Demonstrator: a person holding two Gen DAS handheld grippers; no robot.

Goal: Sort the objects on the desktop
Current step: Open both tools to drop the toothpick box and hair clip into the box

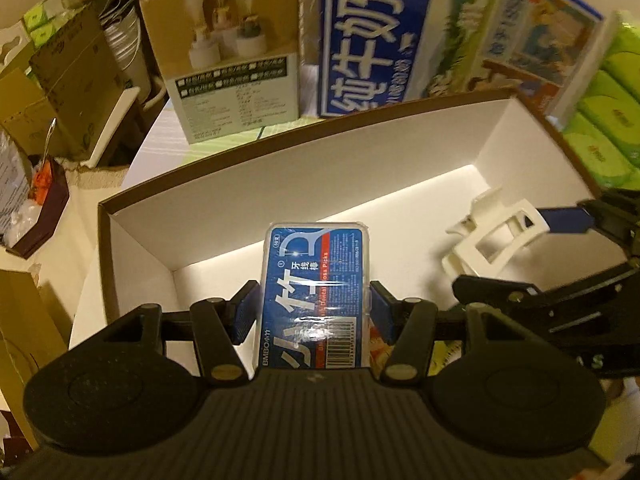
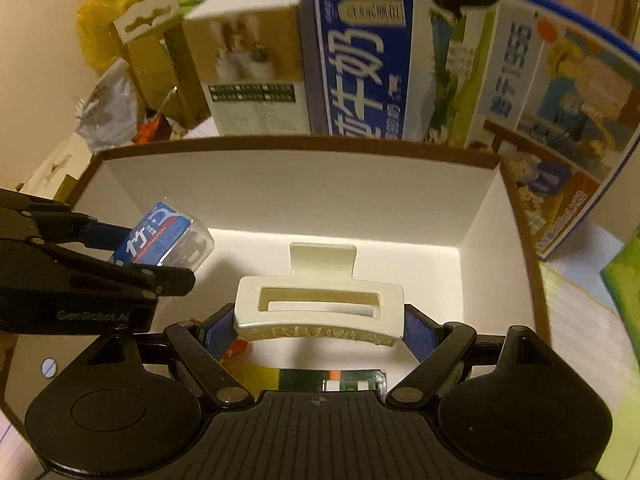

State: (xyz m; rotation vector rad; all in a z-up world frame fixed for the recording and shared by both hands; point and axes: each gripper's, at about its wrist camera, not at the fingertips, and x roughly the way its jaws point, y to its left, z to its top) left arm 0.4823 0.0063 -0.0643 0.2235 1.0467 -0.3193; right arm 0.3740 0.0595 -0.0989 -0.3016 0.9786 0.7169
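My left gripper point(image 1: 314, 308) is shut on a blue dental floss pick box point(image 1: 316, 292) and holds it over the open white-lined cardboard box point(image 1: 280, 184). My right gripper point(image 2: 320, 328) is shut on a white hair claw clip point(image 2: 318, 308) and holds it over the same cardboard box point(image 2: 304, 200). In the left wrist view the clip point(image 1: 492, 236) and right gripper point(image 1: 560, 240) show at the right. In the right wrist view the floss box point(image 2: 168, 238) and left gripper point(image 2: 132, 256) show at the left. A colourful packet point(image 2: 304, 376) lies on the box floor under the clip.
Behind the cardboard box stand a blue milk carton point(image 1: 400, 32) and a white and tan product box point(image 1: 232, 60). Green tissue packs point(image 1: 604, 112) are at the right. Brown cartons point(image 1: 68, 80) and clutter are at the left.
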